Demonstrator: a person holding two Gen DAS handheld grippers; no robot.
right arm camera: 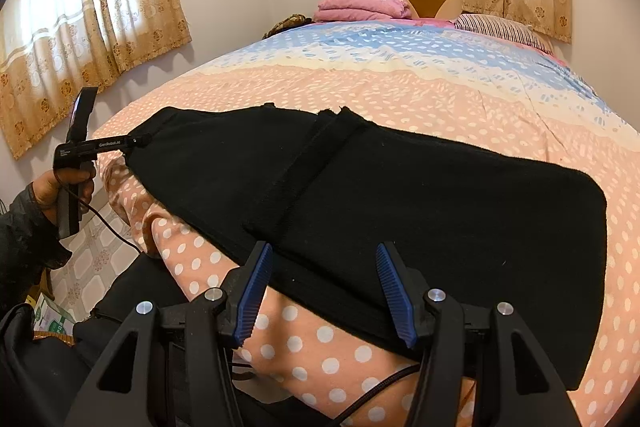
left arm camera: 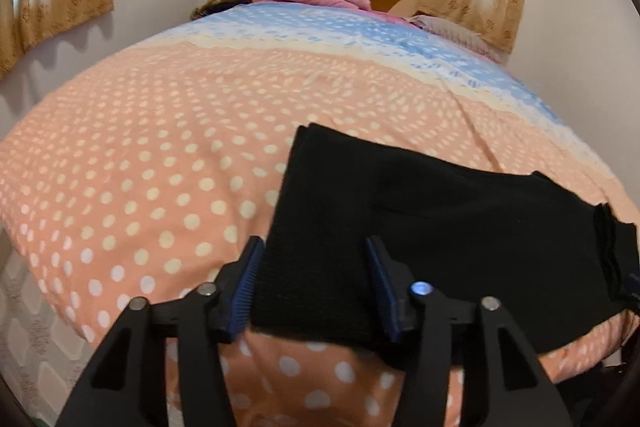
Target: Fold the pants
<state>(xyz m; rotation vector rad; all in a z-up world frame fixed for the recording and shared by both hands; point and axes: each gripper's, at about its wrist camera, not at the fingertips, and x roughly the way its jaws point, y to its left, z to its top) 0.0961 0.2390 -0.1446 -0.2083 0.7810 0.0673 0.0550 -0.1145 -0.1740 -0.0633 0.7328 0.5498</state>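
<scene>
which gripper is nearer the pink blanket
Hard to call. Left gripper and right gripper both sit open at the bed's foot by the pants, far from the pink blanket.

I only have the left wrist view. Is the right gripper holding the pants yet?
Observer: No. The right gripper is open, its fingers spread over the near edge of the pants.
Operator: How far right do the pants run? My view cuts them off.
Observer: They end in a rounded corner lying flat, with bedspread showing beyond it.
Operator: Where does my left gripper sit, seen from outside?
Observer: The left gripper has its tip at the pants' left end, and the hand holding it is off the side of the bed.
</scene>
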